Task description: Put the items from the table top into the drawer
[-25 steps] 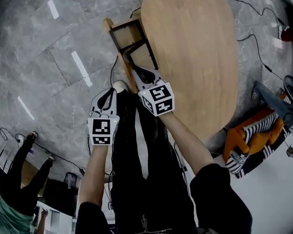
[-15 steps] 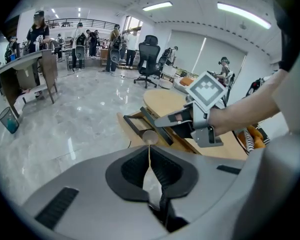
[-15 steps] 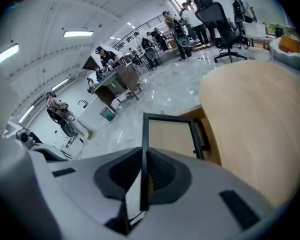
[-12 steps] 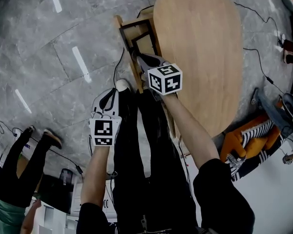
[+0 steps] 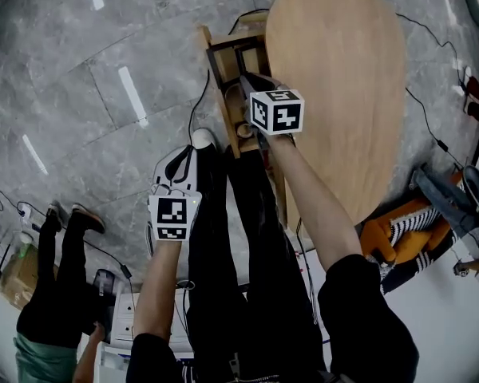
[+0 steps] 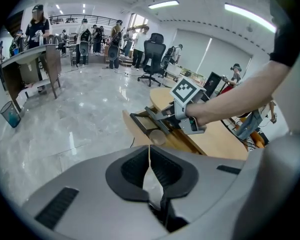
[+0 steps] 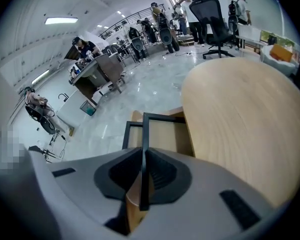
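One table top (image 5: 335, 94) has one open drawer (image 7: 162, 116) at its left edge. One small round thing (image 6: 157, 136) lies inside. The right gripper (image 7: 143, 159) pinches the drawer's black rim. The left gripper (image 6: 149, 159) is pressed together, holding nothing.

Bright ceiling strip lights (image 6: 164, 4) glare off the polished floor (image 6: 90, 109); fisheye bends and darkens every edge.

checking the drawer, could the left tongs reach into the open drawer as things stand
Probably yes. The left tongs hang shut and empty over the floor, with open space up to the drawer. Only the right tongs, clamped on its black rail, crowd one side.
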Motion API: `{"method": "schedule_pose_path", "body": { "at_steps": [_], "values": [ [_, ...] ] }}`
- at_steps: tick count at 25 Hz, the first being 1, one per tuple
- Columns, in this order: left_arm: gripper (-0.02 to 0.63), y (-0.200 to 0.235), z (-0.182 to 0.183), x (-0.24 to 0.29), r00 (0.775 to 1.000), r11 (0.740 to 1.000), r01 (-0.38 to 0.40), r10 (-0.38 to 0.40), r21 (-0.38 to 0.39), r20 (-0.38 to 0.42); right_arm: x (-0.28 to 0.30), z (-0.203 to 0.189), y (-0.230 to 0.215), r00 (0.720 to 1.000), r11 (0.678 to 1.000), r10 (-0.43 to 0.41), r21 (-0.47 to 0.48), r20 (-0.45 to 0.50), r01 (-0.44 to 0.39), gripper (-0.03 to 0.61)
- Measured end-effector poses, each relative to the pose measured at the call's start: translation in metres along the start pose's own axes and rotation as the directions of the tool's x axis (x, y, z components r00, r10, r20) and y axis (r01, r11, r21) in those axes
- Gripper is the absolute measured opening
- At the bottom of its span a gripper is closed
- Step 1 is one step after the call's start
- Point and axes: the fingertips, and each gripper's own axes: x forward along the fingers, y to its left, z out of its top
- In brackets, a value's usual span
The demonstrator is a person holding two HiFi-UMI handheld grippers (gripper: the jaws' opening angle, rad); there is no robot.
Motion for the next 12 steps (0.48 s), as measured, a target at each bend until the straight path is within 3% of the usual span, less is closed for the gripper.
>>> {"method": "schedule_pose_path", "body": {
  "at_steps": [12],
  "values": [
    [0.02,0.013,0.0,0.006,0.999,0.997,-0.026,0.024,-0.071,-0.02,0.032,0.009,-0.014,0.994,0.996,-0.08,-0.044,-0.073,0.077,0.049]
  ]
}}
